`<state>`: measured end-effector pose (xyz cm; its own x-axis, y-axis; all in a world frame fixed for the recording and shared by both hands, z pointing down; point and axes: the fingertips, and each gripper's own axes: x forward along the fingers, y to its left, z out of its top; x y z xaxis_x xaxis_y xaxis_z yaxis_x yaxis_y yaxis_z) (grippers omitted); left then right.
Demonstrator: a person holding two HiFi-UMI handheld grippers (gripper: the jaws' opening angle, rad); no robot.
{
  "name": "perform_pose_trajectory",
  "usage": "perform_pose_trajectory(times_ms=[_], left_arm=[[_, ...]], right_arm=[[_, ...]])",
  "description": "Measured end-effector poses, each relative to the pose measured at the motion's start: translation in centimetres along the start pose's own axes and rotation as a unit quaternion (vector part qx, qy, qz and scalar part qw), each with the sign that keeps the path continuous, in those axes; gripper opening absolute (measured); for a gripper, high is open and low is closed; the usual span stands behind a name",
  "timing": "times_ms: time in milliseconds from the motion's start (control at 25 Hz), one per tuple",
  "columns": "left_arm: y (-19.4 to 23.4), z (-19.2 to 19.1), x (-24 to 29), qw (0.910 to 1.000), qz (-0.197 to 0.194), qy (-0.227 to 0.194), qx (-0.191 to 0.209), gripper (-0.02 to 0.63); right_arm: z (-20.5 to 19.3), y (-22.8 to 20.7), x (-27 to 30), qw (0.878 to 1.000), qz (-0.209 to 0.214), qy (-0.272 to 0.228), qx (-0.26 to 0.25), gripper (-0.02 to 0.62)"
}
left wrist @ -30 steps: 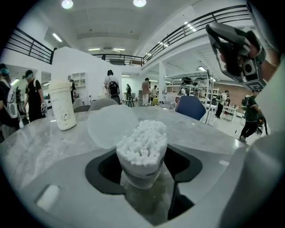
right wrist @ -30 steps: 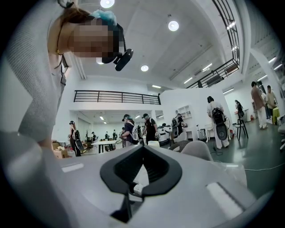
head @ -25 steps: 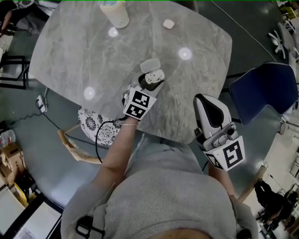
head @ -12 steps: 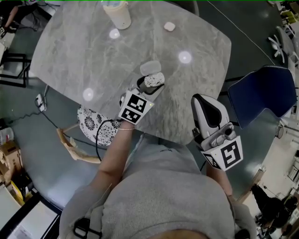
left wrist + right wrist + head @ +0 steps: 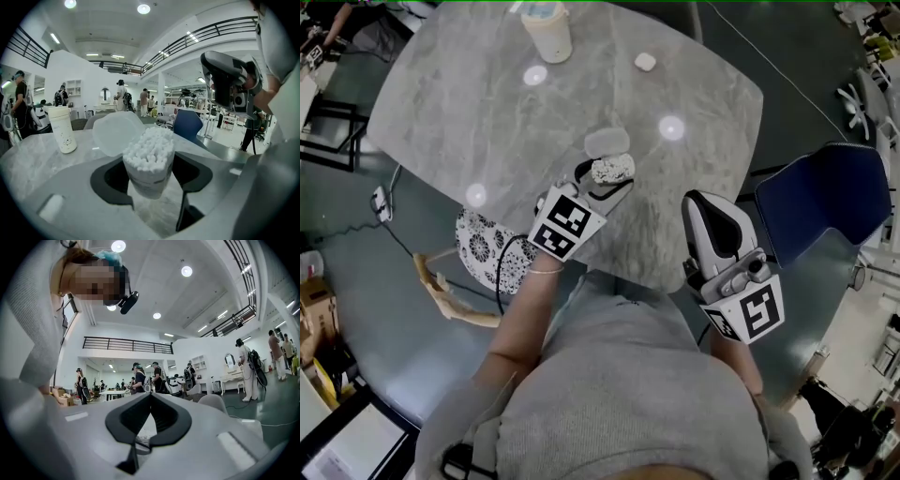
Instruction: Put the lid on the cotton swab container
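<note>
The grey marbled surface [image 5: 469,103] fills most of my view, with a blue chair [image 5: 825,197] off its right side. My right claw [image 5: 705,199] hangs by the surface's near edge, shut tight with nothing in it. My left claw [image 5: 606,180] reaches over the surface, its jaws fairly wide and pressed on the sides of the cotton swab container [image 5: 149,157], which is open and packed with white swabs. A pale tumbler [image 5: 548,36] stands at the far edge. The translucent lid [image 5: 607,141] lies just beyond the container. A small white object [image 5: 645,62] sits farther off.
</note>
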<state>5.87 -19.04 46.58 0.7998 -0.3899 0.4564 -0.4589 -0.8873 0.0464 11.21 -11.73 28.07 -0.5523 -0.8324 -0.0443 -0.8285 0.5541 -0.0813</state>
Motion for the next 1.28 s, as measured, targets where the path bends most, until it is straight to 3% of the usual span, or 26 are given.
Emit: perform_pose_trajectory(times_ms=[680,1280], left_arm=[[-3.0,5.9,-4.6,0.9984,-0.036,-0.032,0.028,0.267],[-5.5,8.4,-8.8,0.9966,-0.06,-0.02,0.053,0.267]], right_arm=[[1.6,1.5,0.0,1.0,0.015,-0.014,-0.018,0.0],[2.8,3.3,0.3,0.998,0.04,-0.016,-0.039,0.0]])
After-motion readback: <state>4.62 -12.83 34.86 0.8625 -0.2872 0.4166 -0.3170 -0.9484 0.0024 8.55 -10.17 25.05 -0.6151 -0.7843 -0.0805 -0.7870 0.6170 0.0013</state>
